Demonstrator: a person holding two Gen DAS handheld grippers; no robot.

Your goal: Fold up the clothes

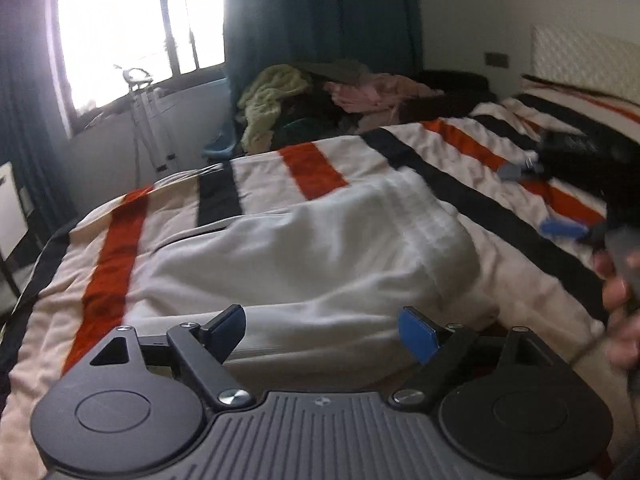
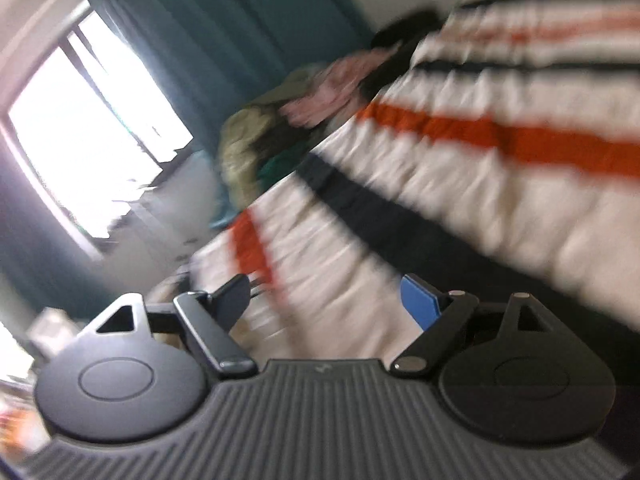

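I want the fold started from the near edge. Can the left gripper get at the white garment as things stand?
Probably yes: the left gripper is open and empty, with the white garment lying directly ahead on the striped bedspread, nothing between them.

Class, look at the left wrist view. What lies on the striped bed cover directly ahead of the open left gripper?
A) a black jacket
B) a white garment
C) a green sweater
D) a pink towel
B: a white garment lies spread on the striped bed cover just beyond the left gripper, whose fingers stand apart.
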